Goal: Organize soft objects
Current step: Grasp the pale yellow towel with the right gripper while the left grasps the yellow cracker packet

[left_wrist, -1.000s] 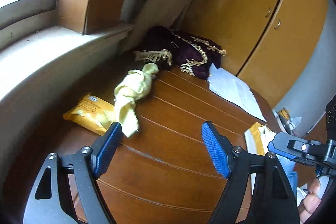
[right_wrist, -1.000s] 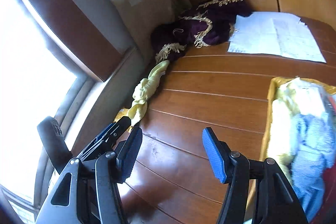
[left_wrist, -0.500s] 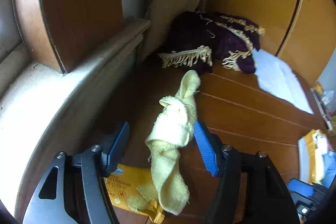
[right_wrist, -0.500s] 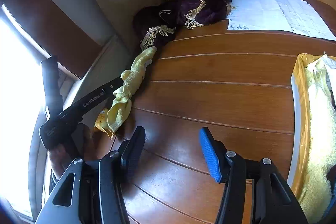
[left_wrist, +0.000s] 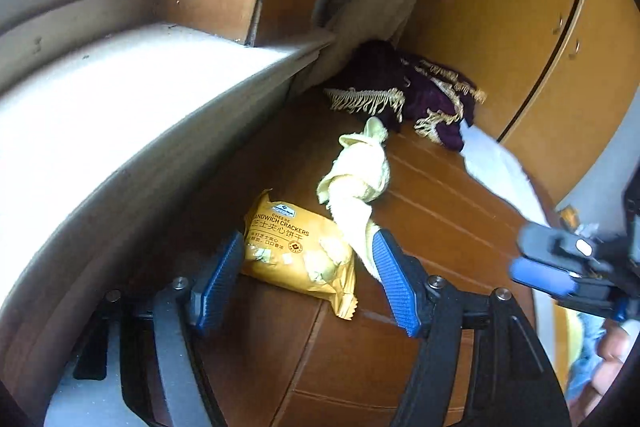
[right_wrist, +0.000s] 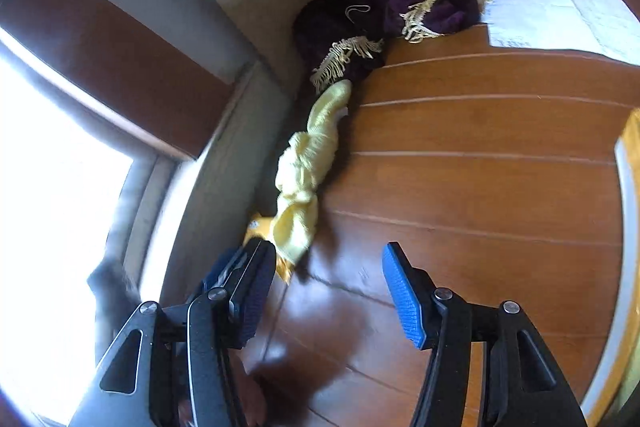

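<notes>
The left gripper [left_wrist: 308, 279] is hanging wide open and empty, straddling the orange cracker packet [left_wrist: 298, 251], because the crumpled pale-yellow towel [left_wrist: 356, 183] is draping over it (tail touching one pad). The right gripper [right_wrist: 326, 293] is waiting, wide open and empty, over the brown wooden table [right_wrist: 480, 167].

"CHEESE SANDWICH CRACKERS" on cracker packet [left_wrist: 298, 251]

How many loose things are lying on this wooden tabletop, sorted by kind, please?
Soft cloths: 2, the yellow towel and the purple fringed cloth
Snack packets: 1, the cracker packet
Paper sheets: 1, the white paper
Total: 4, not counting the partly seen tray at the edge.
</notes>
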{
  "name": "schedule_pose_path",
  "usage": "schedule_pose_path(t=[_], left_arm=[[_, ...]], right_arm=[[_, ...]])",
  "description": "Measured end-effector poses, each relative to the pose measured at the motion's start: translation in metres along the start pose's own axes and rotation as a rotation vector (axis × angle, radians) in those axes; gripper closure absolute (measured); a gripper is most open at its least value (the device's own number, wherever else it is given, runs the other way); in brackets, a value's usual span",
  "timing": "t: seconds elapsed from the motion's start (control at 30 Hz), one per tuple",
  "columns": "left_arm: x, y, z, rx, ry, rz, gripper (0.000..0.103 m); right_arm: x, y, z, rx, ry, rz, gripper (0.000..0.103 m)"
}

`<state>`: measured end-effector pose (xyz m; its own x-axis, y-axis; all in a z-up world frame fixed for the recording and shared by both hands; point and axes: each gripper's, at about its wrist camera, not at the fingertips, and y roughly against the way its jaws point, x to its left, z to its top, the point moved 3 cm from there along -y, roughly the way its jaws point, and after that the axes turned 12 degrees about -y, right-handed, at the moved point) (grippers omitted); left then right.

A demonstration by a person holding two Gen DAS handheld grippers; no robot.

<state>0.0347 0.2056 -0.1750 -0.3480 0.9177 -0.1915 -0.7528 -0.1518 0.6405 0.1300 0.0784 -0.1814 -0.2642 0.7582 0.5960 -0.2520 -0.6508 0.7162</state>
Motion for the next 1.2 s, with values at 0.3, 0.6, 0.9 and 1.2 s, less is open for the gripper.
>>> schedule_pose_path(t=[0.3,0.6,0.9,1.2], left_arm=[[0.005,0.003,0.003,-0.002,0.042,-0.073,0.034],[0.003,0.004,0.005,-0.004,0.058,-0.116,0.034],[0.002,-0.004,0.003,0.037,0.066,-0.073,0.034],[-0.012,-0.019,0.009,0.125,0.130,0.128,0.034]], right_arm=[[0.049,-0.097,0.053,0.034,0.026,-0.121,0.042],[0.047,-0.131,0.059,0.064,0.036,-0.181,0.055],[-0.003,-0.049,0.012,-0.006,0.038,-0.319,0.058],[-0.032,-0.022,-0.023,-0.072,0.112,-0.218,0.058]])
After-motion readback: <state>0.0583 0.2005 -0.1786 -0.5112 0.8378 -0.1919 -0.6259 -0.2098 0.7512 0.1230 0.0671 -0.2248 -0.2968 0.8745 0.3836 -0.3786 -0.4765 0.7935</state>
